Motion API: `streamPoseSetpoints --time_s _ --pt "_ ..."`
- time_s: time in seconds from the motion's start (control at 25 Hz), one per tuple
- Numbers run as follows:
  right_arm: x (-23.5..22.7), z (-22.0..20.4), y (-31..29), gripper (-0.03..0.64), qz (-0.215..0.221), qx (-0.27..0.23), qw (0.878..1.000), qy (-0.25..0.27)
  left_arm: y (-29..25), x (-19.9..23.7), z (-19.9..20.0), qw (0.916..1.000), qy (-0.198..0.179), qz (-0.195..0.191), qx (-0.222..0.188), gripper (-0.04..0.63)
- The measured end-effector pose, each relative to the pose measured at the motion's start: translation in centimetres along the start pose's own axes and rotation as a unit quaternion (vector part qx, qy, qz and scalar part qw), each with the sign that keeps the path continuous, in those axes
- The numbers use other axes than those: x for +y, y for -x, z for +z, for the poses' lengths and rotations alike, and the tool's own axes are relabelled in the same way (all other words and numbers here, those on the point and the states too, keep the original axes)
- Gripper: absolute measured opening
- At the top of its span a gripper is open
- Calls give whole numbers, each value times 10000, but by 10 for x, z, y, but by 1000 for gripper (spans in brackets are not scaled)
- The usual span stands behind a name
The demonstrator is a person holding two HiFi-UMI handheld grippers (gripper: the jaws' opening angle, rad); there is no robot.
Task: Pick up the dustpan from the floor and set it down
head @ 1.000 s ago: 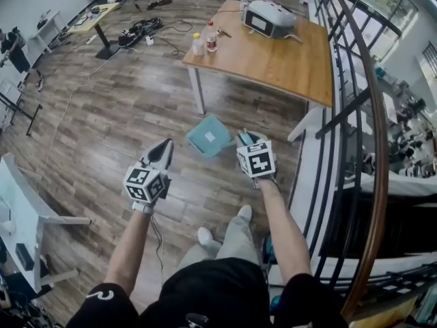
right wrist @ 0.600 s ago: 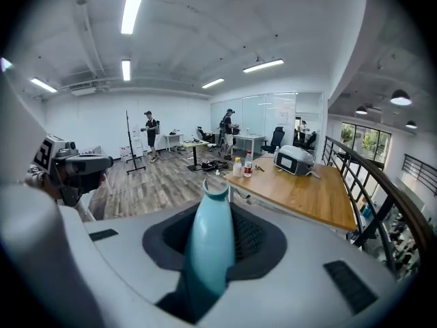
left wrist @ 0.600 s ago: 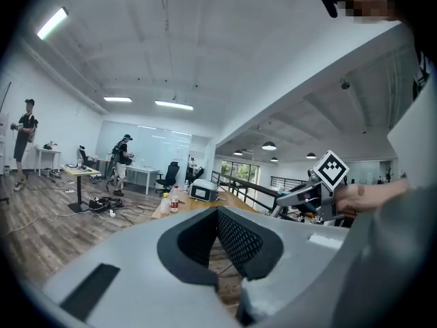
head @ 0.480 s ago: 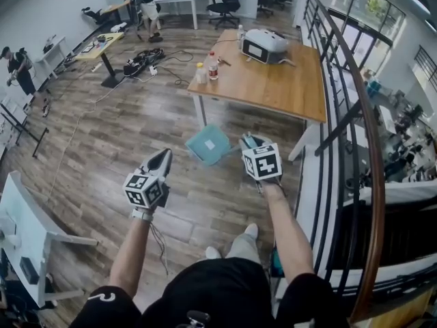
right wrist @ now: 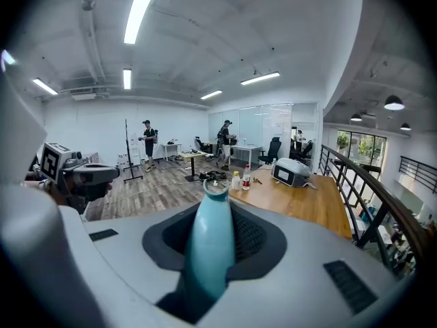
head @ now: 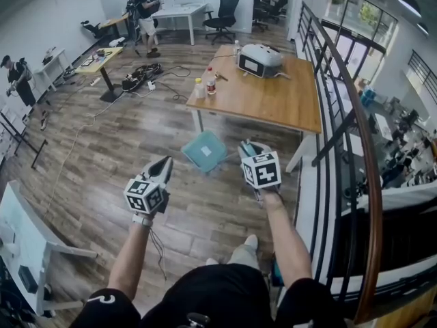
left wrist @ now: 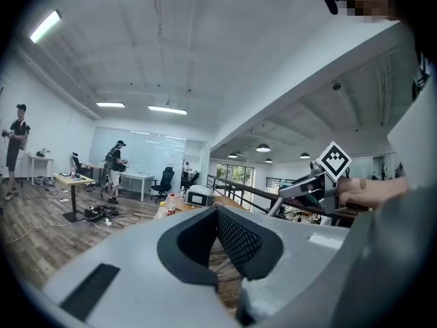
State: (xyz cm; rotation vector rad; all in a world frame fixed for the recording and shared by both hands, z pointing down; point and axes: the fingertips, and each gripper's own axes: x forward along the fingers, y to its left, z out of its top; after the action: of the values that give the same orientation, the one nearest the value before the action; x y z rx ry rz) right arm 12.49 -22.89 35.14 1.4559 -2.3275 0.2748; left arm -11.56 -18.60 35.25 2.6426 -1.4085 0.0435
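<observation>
1. Far to the left of the wooden table (head: 280, 104), a person (head: 15, 79) stands at the edge of the room. A second person (head: 141, 14) stands beyond the table's far-left corner, and a tangle of cables (head: 140, 79) lies on the floor (head: 102, 142) to the table's left.
2. The left gripper (head: 166, 161) hangs in front of the table, out past its near-left corner and above the floor. Its fingers are pressed together at the tips, with nothing between them.
3. The teal dustpan (head: 205, 150) is off the floor, in the air just in front of the table's near-left leg (head: 198, 118). Its flat pan is tilted, and its handle (right wrist: 208, 251) runs back to the right gripper.
4. The right gripper (head: 246, 147) is in front of the table's near edge, just right of the pan. Its fingers pinch the handle, whose ringed end pokes out past the fingertips towards the table.
5. On the table itself, two bottles (head: 199, 87) stand by the left edge. A grey-white box-shaped machine (head: 258, 60) sits near the far end.
6. Along the table's right side runs a dark railing (head: 348, 125).
</observation>
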Motion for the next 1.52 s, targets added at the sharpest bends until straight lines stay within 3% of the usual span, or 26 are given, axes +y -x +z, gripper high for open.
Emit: streamPoseSetpoints --time_s 1.52 --pt "21 -26 -18 88 137 405 9991 74 -5 -3 -11 9998 101 -152 80 -6"
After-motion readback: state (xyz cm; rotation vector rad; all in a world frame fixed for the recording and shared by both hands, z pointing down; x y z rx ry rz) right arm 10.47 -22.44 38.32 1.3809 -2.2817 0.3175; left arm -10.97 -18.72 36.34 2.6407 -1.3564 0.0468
